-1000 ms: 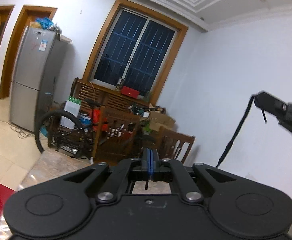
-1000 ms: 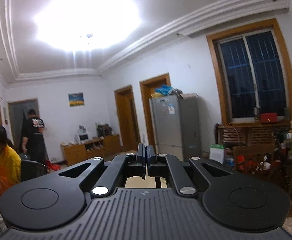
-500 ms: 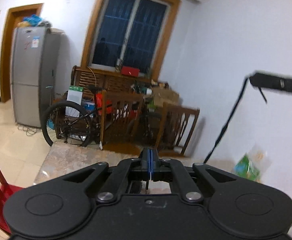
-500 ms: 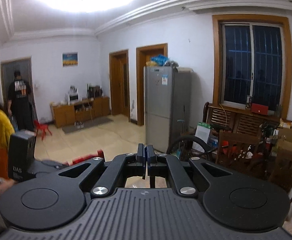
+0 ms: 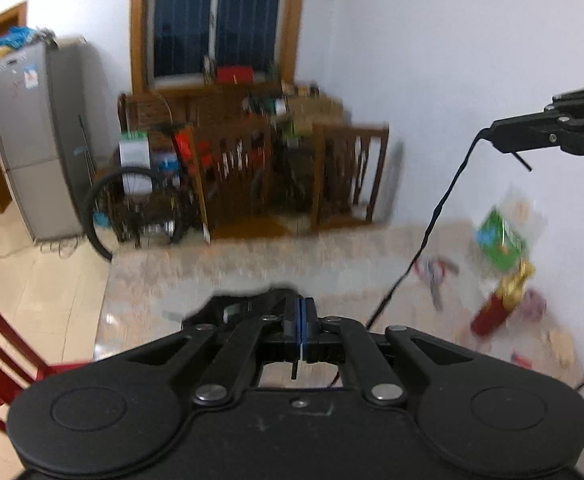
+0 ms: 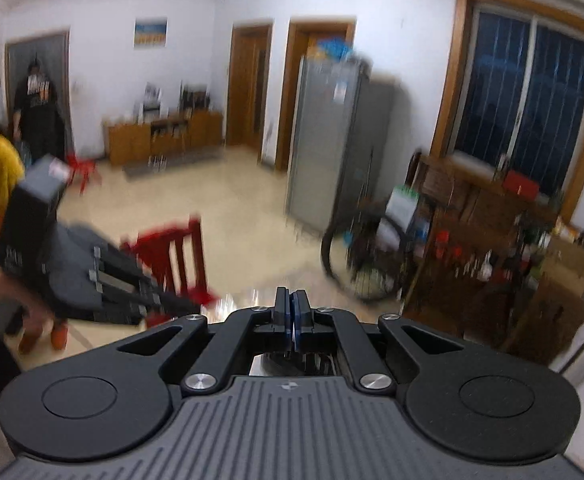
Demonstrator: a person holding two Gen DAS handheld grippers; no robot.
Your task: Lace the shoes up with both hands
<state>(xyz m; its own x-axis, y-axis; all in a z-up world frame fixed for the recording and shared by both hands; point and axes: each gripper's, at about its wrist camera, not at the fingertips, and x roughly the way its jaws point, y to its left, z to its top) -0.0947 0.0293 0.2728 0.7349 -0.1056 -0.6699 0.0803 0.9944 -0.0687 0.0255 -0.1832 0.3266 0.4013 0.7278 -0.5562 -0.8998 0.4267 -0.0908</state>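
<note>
Two grippers are clamped shut, each pinching one end of the black shoelace point(image 5: 444, 204). Seen from the left wrist, the lace runs taut and diagonal from the right gripper point(image 5: 492, 134), high at right, down toward the shoe point(image 5: 247, 300) on the surface point(image 5: 211, 268), just ahead of the left gripper point(image 5: 300, 322), which is nearer it.

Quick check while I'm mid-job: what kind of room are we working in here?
Most likely a home living and dining room. A grey fridge stands by wooden doorways, a bicycle leans against wooden chairs under a barred window, and a low sideboard lines the far wall.
</note>
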